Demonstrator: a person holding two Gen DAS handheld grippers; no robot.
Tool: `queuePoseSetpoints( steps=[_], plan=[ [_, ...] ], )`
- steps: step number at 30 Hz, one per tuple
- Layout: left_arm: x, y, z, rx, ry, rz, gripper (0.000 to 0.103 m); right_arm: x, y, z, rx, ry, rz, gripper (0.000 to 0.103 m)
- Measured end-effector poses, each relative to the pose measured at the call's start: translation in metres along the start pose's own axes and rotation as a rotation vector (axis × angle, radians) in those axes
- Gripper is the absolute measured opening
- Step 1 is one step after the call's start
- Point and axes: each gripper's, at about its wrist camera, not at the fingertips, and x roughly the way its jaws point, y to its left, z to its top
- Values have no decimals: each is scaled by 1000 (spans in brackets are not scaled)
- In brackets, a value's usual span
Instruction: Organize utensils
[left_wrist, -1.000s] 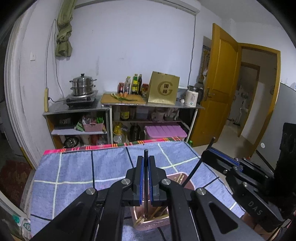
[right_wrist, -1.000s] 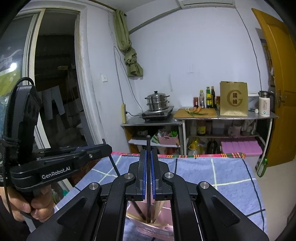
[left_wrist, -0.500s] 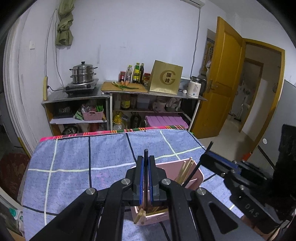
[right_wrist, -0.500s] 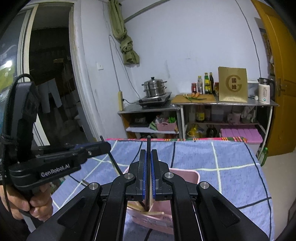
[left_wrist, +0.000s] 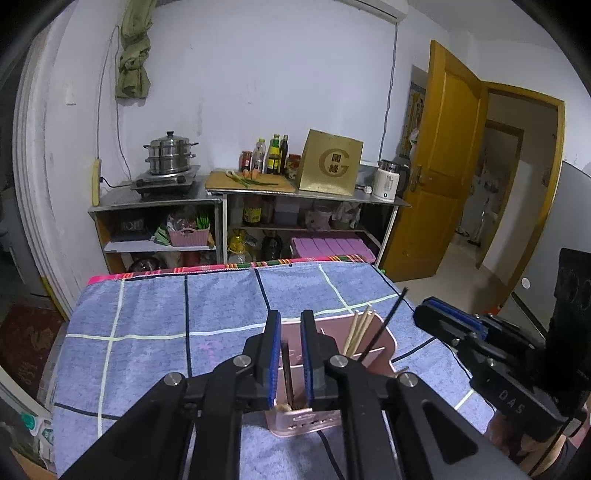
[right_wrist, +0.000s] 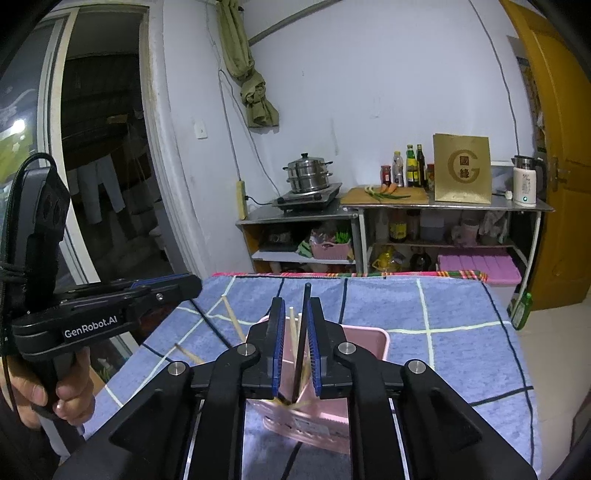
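Both hand-held grippers hovering over pink basket (left_wrist: 384, 341) on table (left_wrist: 147, 325).

Left hand-held gripper (left_wrist: 289, 354): jaws just been opening, now slightly parted; dark chopstick (left_wrist: 287, 373) standing between pads, dropping free into basket, long axis near upright.

Right hand-held gripper (right_wrist: 295, 347): jaws also just been opening; black chopstick (right_wrist: 302, 339) upright between pads, leaning against right pad, tip already down in basket (right_wrist: 373, 341).

Wooden chopsticks (left_wrist: 360, 330) already standing in basket.

Basket lying directly below and ahead of both hand-held grippers, neither clearly nearer.
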Motion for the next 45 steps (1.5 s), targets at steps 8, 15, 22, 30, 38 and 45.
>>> queuePoseSetpoints(
  steps=[8, 15, 22, 30, 38, 45],
  plan=[
    [-46, -9, -23, 8, -49, 23, 12, -42, 9, -15, -7, -32, -30, 19],
    [-85, -19, -66, 12, -78, 19, 17, -75, 23, -40, -25, -44, -35, 20],
    [-106, -27, -121, -9, -90, 39, 28, -103, 39, -79, -65, -38, -44, 27],
    [-124, -36, -177, -24, -99, 67, 28, -130, 49, -122, -66, -29, -60, 39],
    [-134, -46, -218, -24, -93, 73, 28, -145, 57, -158, -51, -1, -70, 39],
    [-143, -52, -240, -24, -103, 85, 28, -155, 64, -177, -60, -5, -91, 39]
  ],
)
